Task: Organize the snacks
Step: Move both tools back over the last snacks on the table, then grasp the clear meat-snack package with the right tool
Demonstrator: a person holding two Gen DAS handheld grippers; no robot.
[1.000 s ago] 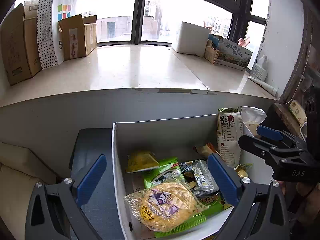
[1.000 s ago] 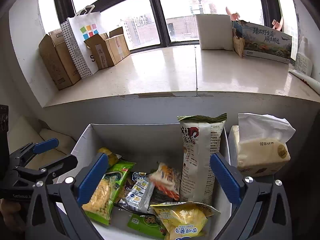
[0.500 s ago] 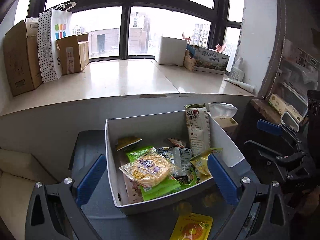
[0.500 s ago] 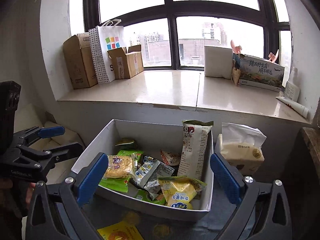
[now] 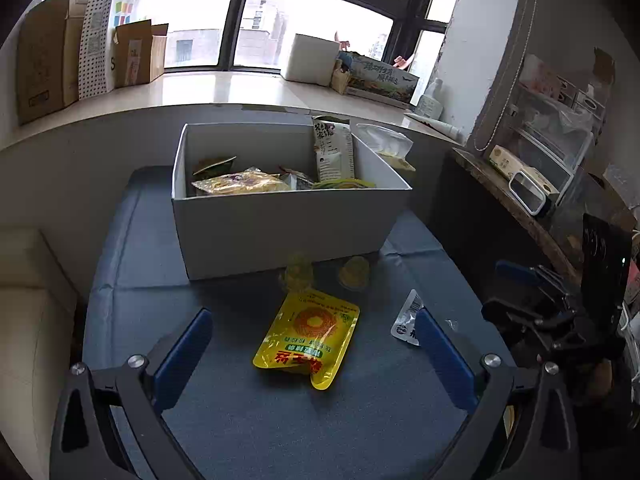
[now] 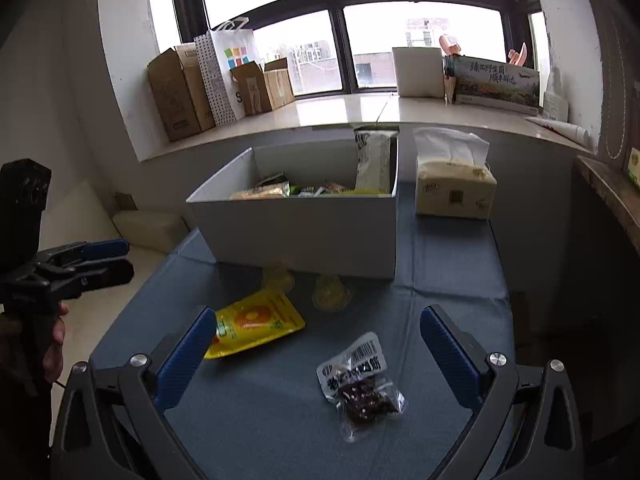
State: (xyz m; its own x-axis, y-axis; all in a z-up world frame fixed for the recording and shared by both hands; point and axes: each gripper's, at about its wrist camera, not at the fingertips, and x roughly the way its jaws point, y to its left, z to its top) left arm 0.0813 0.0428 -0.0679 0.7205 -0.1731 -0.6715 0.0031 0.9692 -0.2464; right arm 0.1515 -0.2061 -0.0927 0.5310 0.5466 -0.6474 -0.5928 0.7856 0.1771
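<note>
A white box (image 5: 280,232) (image 6: 304,228) holding several snack packs stands at the back of the blue-covered table (image 5: 248,420). In front of it lie a yellow pouch (image 5: 308,336) (image 6: 256,324), a clear pack of dark snacks (image 6: 360,384) (image 5: 406,322) and two small jelly cups (image 5: 354,274) (image 6: 332,294). My left gripper (image 5: 312,356) is open and empty, just before the yellow pouch. My right gripper (image 6: 316,352) is open and empty, with the clear pack between its fingers' line. Each gripper also shows in the other view (image 6: 80,264) (image 5: 532,296).
A tissue pack (image 6: 452,184) stands right of the box. A windowsill (image 6: 360,116) behind holds cardboard boxes (image 6: 180,88), a paper bag and a white box. A wooden shelf (image 5: 520,200) is at the right; a cream cushion (image 5: 24,320) at the left.
Both grippers have pulled back and down from above the box to low over the table's front. The loose snacks on the cloth have come into view. Both stay open.
</note>
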